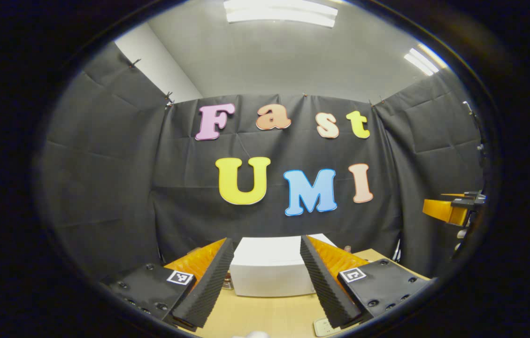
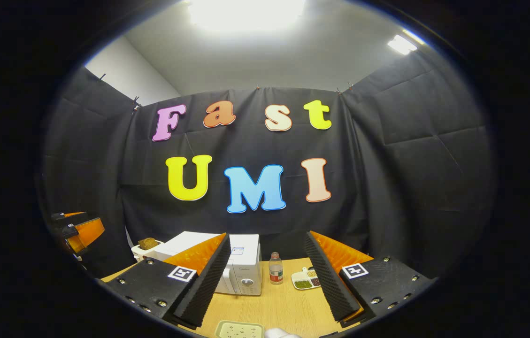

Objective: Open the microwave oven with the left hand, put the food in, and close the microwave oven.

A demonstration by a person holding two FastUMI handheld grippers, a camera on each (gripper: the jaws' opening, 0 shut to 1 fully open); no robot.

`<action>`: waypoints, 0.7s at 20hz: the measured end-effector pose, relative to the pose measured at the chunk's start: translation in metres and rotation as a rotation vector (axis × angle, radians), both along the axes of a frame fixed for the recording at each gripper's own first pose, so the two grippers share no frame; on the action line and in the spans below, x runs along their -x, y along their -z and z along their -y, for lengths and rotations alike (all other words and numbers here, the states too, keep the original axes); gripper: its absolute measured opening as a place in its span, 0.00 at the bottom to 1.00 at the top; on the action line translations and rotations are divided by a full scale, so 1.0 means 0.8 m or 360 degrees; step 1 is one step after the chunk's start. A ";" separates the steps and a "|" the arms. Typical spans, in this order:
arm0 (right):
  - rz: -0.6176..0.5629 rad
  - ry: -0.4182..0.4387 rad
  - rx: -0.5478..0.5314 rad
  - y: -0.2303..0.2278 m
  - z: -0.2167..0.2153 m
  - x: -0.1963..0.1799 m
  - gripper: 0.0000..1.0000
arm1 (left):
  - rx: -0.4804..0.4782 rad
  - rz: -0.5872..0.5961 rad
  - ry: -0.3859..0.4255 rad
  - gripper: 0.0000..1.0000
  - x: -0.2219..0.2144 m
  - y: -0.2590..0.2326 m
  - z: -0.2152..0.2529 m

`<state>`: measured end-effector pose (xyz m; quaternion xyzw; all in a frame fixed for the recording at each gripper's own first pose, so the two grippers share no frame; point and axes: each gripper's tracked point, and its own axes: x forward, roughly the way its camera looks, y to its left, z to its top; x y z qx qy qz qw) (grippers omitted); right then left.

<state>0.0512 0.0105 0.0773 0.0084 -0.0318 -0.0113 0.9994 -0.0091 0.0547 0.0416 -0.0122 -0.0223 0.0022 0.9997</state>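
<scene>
Fingers of the left gripper [image 1: 267,281] stand spread apart, grasping nothing. The right gripper [image 2: 267,281] is likewise released and empty. The white box-shaped microwave oven [image 2: 241,265] sits at the back of the light wooden table [image 2: 279,305], its door closed. A brown lump of food [image 2: 147,243] rests in a white container just left of the oven. A small clear bottle [image 2: 275,268] stands just right of it.
</scene>
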 end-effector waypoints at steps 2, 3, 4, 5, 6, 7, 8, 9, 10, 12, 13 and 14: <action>-0.0001 0.0006 0.0007 -0.001 0.002 0.002 0.97 | 0.0015 -0.0008 0.0020 0.99 0.000 0.002 0.006; -0.0001 0.0005 0.0005 -0.001 0.001 0.002 0.97 | 0.0025 -0.0010 0.0029 0.99 -0.001 0.003 0.008; 0.0000 0.0009 0.0004 -0.001 0.003 0.004 0.97 | 0.0029 -0.0016 0.0027 0.99 -0.003 0.003 0.007; -0.0004 0.0010 0.0003 0.000 0.003 0.004 0.97 | 0.0028 -0.0024 0.0028 0.99 -0.003 0.006 0.006; -0.0006 0.0008 0.0000 0.001 0.002 0.005 0.97 | 0.0024 -0.0021 0.0027 0.99 -0.002 0.005 0.007; -0.0012 0.0006 -0.0001 0.003 0.002 0.006 0.97 | 0.0018 -0.0018 0.0026 0.97 -0.004 0.004 0.006; -0.0014 0.0004 0.0002 0.003 0.002 0.006 0.97 | 0.0011 -0.0010 0.0023 0.95 -0.004 0.002 0.006; -0.0016 0.0006 0.0004 0.003 0.002 0.006 0.97 | 0.0003 -0.0009 0.0021 0.96 -0.006 0.001 0.006; -0.0017 0.0008 0.0004 0.004 0.004 0.006 0.97 | 0.0003 -0.0012 0.0027 0.97 -0.005 0.002 0.008; -0.0016 0.0015 0.0001 0.004 0.005 0.006 0.97 | 0.0002 -0.0017 0.0032 0.99 -0.007 0.004 0.009; -0.0018 0.0015 0.0004 0.004 0.005 0.005 0.97 | 0.0005 -0.0023 0.0029 0.99 -0.007 0.006 0.009; -0.0016 0.0019 0.0014 0.004 0.006 0.005 0.97 | 0.0010 -0.0027 0.0033 0.99 -0.008 0.008 0.010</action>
